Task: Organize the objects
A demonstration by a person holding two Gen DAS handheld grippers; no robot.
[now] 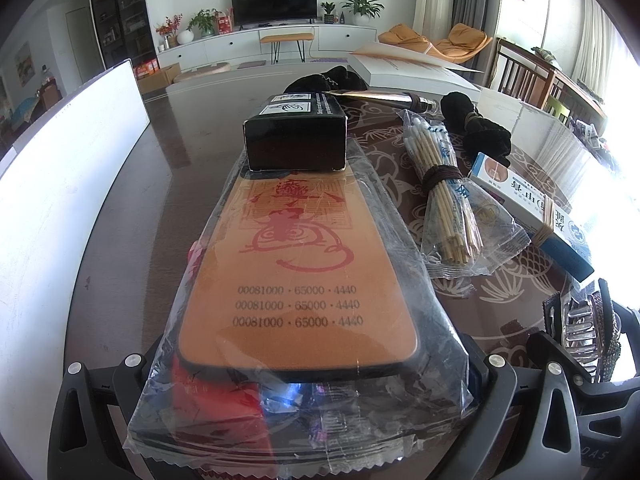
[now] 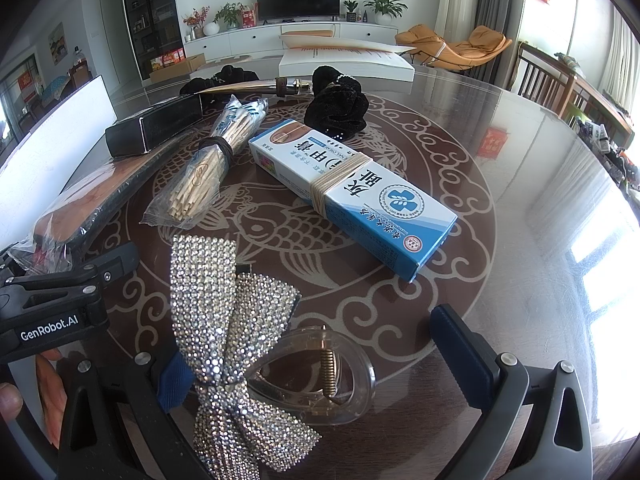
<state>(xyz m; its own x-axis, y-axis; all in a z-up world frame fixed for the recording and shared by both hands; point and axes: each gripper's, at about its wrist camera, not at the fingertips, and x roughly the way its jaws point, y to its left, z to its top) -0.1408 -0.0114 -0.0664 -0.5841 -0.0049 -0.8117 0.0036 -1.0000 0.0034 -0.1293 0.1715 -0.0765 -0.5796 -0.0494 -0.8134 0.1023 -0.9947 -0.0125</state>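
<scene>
The left tool (image 1: 304,376) gripped a wrapped orange case (image 1: 300,264) on the counter (image 2: 520,200); the right tool (image 2: 320,344) stood wide around a rhinestone hair clip (image 2: 240,340).

The orange card (image 1: 298,276) sealed in clear plastic carries three identical printed lines, "00081000 · 65000 · 4440", below a red seal-style emblem whose characters cannot be read. At nine o'clock in the right wrist view, the left gripper (image 2: 52,312) bears white lettering "GenRobot.AI". At five o'clock in the left wrist view, a dark gripper part (image 1: 596,456) shows the letters "DAS". The blue-and-white box (image 2: 352,196) has Chinese print, too distorted to read surely.
</scene>
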